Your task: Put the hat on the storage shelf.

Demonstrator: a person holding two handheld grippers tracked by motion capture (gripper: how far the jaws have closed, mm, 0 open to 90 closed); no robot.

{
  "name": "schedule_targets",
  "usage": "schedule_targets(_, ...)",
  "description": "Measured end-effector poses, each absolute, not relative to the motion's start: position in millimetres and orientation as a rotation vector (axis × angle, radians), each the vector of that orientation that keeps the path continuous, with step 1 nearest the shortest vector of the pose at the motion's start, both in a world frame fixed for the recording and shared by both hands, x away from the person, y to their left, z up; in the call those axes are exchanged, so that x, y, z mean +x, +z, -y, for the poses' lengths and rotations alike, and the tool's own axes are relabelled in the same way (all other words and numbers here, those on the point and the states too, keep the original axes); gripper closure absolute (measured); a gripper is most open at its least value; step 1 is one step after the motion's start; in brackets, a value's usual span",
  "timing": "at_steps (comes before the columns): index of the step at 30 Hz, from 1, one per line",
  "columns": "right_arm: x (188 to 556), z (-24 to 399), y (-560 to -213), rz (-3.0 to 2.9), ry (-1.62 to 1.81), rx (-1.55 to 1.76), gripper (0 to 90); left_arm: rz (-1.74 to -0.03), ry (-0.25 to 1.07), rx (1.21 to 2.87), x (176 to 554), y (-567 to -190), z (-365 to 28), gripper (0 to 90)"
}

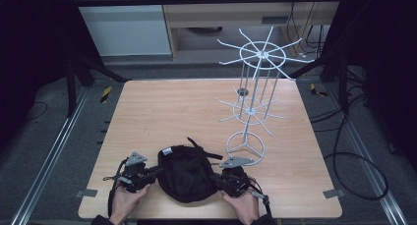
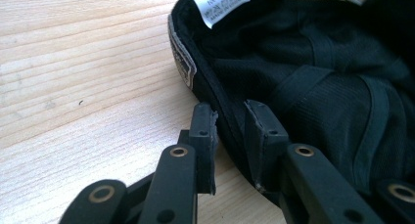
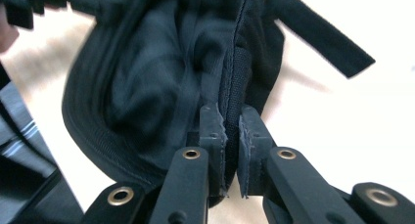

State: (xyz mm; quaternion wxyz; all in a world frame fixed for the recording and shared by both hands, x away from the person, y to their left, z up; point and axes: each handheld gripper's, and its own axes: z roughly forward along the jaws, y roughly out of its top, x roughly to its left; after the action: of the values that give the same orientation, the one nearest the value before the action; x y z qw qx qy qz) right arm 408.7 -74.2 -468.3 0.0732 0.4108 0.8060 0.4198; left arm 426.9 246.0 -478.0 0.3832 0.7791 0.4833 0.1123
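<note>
Between the two claws lies a black cap (image 1: 185, 173): the left claw (image 2: 230, 131) straddles its rim, and the right claw (image 3: 232, 123) pinches its opposite edge.

a white sewn-in label (image 2: 220, 4) at the top centre of the left gripper view, inside the black cap (image 2: 313, 82), carries small print too blurred to read; a woven patch (image 2: 182, 62) on the cap's rim is likewise illegible.
</note>
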Motion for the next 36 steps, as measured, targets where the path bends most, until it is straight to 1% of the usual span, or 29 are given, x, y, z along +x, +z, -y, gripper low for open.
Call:
schedule_targets(1,408.7,74.2,-468.3,-2.42,1.261,1.234,83.4,-1.234,0.285,1.986,427.2,-478.2,-245.7,73.9)
schedule_targets(3,406.0,74.6,-455.5,-2.319,1.33,1.12,83.4,-1.233,0.275,1.978,428.2,-478.5,-244.9,73.5)
schedule_targets(6,403.7,74.2,-445.5,-2.258,1.394,1.02,83.4,-1.225,0.279,1.975,431.5,-480.0,-240.5,73.3)
schedule_targets(10,401.0,69.5,-439.2,-2.249,1.463,0.916,83.4,-1.232,0.274,1.959,435.8,-482.0,-239.3,73.2)
schedule_targets(14,398.5,63.1,-440.5,-2.291,1.482,0.837,83.2,-1.233,0.269,1.945,442.6,-484.2,-237.4,73.3)
schedule_targets(18,397.9,61.5,-445.0,-2.304,1.454,0.847,83.2,-1.236,0.28,1.942,443.5,-483.6,-239.2,71.8)
schedule_targets(20,398.9,62.6,-447.1,-2.299,1.437,0.87,83.2,-1.244,0.27,1.922,443.1,-480.5,-243.6,69.8)
schedule_targets(22,399.3,63.5,-448.5,-2.288,1.427,0.886,83.3,-1.25,0.269,1.905,441.6,-475.0,-247.6,66.0)
schedule_targets(25,398.3,63.5,-448.7,-2.274,1.413,0.895,83.4,-1.213,0.299,1.864,434.4,-462.5,-249.8,60.2)
schedule_targets(26,398.0,63.2,-448.7,-2.268,1.409,0.898,83.4,-1.198,0.306,1.853,431.3,-458.3,-249.5,56.9)
schedule_targets(27,398.0,63.2,-448.7,-2.268,1.409,0.898,83.4,-1.183,0.301,1.839,428.1,-454.3,-248.4,56.9)
schedule_targets(33,397.1,61.6,-451.1,-2.27,1.404,0.897,83.0,-1.097,0.283,1.773,419.0,-430.0,-229.0,49.8)
schedule_targets(36,396.9,60.4,-452.5,-2.277,1.406,0.887,82.4,-1.071,0.29,1.777,420.8,-422.4,-216.3,45.2)
